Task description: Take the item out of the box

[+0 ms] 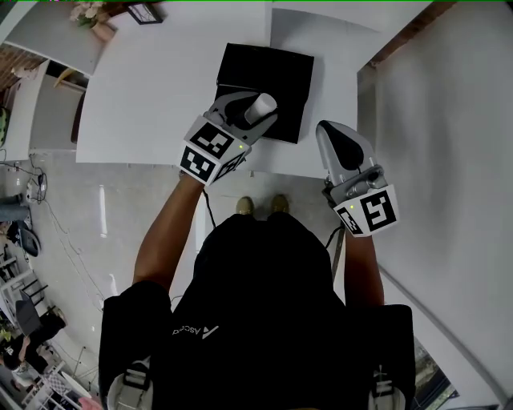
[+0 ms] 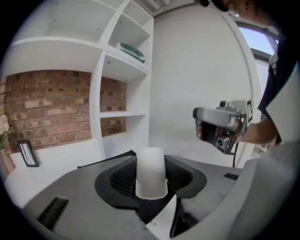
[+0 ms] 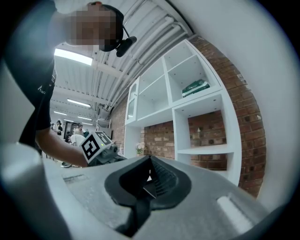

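A flat black box (image 1: 276,68) lies on the white table (image 1: 144,96). My left gripper (image 1: 258,114) hangs over the box's near edge, shut on a white, slightly tapered cylinder (image 1: 261,106). In the left gripper view the cylinder (image 2: 151,172) stands upright between the ribbed pads (image 2: 123,178), which press on both its sides. My right gripper (image 1: 330,130) hovers to the right of the box near the table's front edge. Its jaws are shut with nothing between them, and the tips meet in the right gripper view (image 3: 149,176). Whatever is inside the box is hidden.
White shelving (image 2: 117,93) against a brick wall (image 2: 42,108) stands behind the table. It holds a green book (image 2: 131,50). A small picture frame (image 1: 144,12) and flowers (image 1: 90,11) sit at the table's far left. A white wall (image 1: 449,160) closes off the right side.
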